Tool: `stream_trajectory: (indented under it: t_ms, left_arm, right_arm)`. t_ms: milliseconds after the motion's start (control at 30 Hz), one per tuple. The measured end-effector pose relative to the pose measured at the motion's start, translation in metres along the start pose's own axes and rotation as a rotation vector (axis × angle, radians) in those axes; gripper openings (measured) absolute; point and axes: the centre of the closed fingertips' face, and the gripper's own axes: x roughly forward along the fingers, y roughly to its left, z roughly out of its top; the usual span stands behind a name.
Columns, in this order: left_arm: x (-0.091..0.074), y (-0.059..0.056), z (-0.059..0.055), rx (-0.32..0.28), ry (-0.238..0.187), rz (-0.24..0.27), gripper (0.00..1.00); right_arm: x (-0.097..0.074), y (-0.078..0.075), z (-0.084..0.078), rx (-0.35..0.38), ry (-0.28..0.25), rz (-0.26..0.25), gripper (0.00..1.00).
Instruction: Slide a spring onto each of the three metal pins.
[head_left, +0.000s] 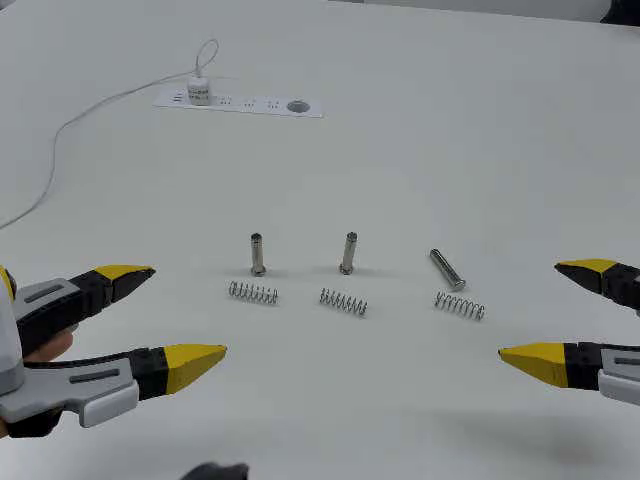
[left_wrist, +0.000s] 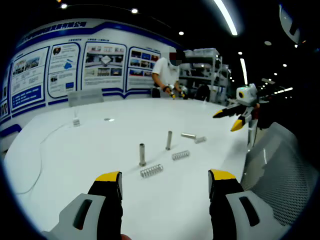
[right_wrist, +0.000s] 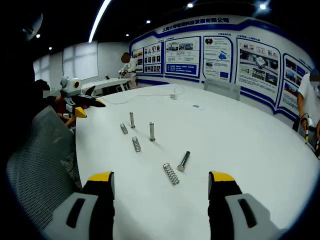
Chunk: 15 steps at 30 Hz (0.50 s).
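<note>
Three metal pins sit in a row on the white table (head_left: 400, 180). The left pin (head_left: 257, 254) and the middle pin (head_left: 348, 253) stand upright; the right pin (head_left: 446, 269) lies on its side. A spring lies in front of each: left spring (head_left: 252, 292), middle spring (head_left: 343, 301), right spring (head_left: 460, 305). My left gripper (head_left: 172, 315) hovers open at the lower left, apart from the pins. My right gripper (head_left: 560, 312) hovers open at the lower right. The right gripper view has the lying pin (right_wrist: 183, 161) and its spring (right_wrist: 171, 173) nearest.
A white power strip (head_left: 240, 102) with a plugged charger and a cable (head_left: 60, 130) lies at the table's far side. A mesh chair back (left_wrist: 285, 170) stands by the table's edge. A person (left_wrist: 165, 75) stands beyond the table's far end.
</note>
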Motion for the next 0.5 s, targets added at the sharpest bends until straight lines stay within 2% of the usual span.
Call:
stream_trajectory:
  t_ms: [233, 500]
  left_arm:
    - [0.0015, -0.0035, -0.0045, -0.005, 0.015, -0.009, 0.72]
    - [0.0006, -0.0034, -0.0029, -0.013, 0.001, -0.006, 0.72]
  right_arm:
    - [-0.0011, -0.0013, 0.0011, 0.011, -0.003, -0.008, 0.78]
    - [0.0005, -0.0060, 0.0050, 0.032, 0.003, -0.029, 0.75]
